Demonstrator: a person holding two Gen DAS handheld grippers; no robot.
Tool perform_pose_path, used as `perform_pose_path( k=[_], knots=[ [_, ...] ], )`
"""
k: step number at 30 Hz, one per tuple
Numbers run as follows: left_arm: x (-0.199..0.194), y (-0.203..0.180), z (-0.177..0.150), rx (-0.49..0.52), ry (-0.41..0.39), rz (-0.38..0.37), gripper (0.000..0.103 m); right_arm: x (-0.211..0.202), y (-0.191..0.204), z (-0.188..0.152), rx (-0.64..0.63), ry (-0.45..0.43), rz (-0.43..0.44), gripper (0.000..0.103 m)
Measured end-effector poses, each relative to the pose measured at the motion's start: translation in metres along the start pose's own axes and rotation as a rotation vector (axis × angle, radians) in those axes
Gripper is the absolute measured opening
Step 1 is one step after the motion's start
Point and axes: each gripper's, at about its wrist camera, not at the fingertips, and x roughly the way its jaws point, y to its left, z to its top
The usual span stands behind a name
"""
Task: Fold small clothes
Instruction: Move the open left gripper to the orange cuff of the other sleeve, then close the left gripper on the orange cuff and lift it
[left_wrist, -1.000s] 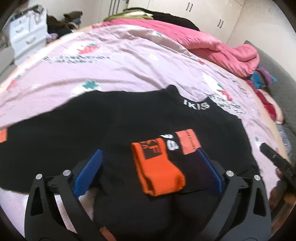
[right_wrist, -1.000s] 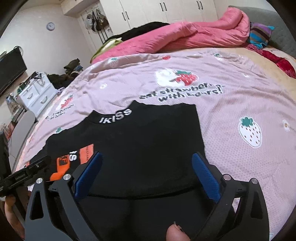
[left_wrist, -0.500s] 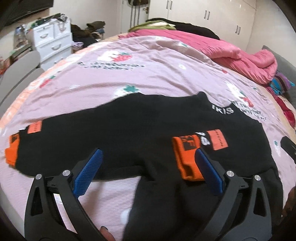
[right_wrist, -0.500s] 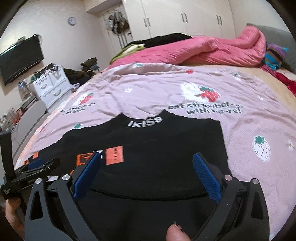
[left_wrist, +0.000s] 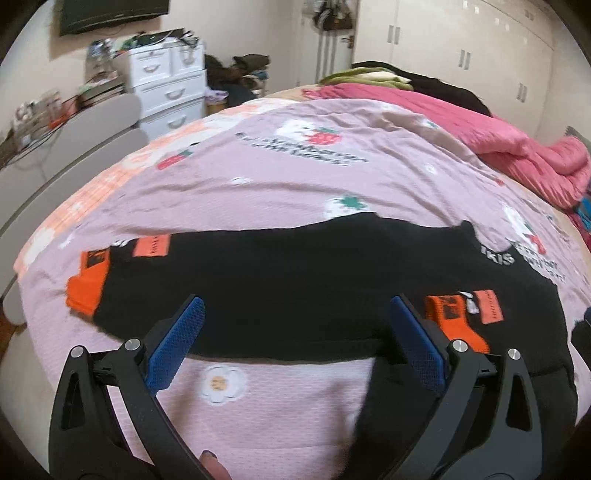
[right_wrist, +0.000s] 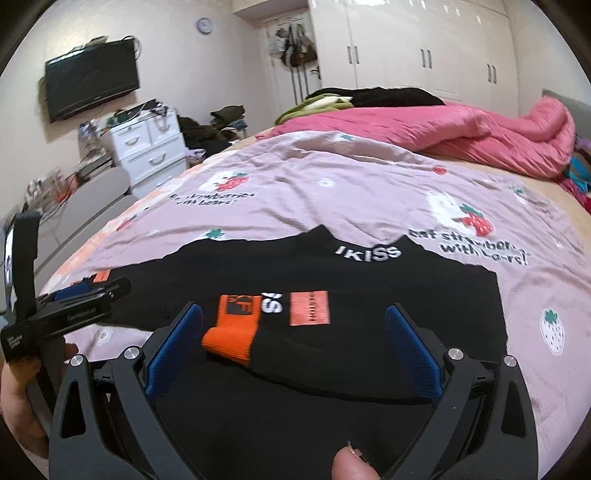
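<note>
On the bed's pink strawberry sheet (left_wrist: 388, 184) the black top (left_wrist: 314, 273) lies flat with one sleeve (right_wrist: 295, 317) folded in and the other sleeve (left_wrist: 122, 266) left to fold, both grippers' (left_wrist: 295, 332) (right_wrist: 291, 339) jaws wide apart, holding nothing.

We are in a home bedroom. A bed (right_wrist: 332, 192) with a strawberry-print sheet fills the middle of the frame, a pink quilt (right_wrist: 461, 129) bunched at upper right. White wardrobes (right_wrist: 406, 48) line the back wall; a television (right_wrist: 92, 79) hangs at upper left above a white drawer unit (right_wrist: 147, 147).
</note>
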Motion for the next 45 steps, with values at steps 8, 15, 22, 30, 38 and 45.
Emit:
perform_pose_path(
  k=[8, 15, 22, 30, 38, 45],
  knots=[
    [0.005, 0.044, 0.002, -0.112, 0.003, 0.094, 0.094, 0.005, 0.033, -0.001, -0.057, 0.000, 0.064, 0.098],
    [0.005, 0.090, 0.006, -0.236, -0.026, 0.176, 0.094, 0.014, 0.052, -0.008, -0.092, 0.015, 0.079, 0.098],
    [0.008, 0.132, 0.001, -0.340, -0.009, 0.245, 0.094, 0.022, 0.075, -0.016, -0.112, 0.049, 0.157, 0.098],
    [0.028, 0.163, -0.010, -0.438, 0.052, 0.238, 0.094, 0.020, 0.090, -0.020, -0.150, 0.062, 0.171, 0.098],
    [0.044, 0.183, -0.018, -0.514, 0.008, 0.215, 0.089, 0.017, 0.072, -0.013, -0.112, 0.048, 0.139, 0.098],
    [0.038, 0.186, -0.013, -0.521, -0.057, 0.115, 0.008, 0.014, 0.042, -0.008, -0.036, 0.038, 0.108, 0.098]
  ],
)
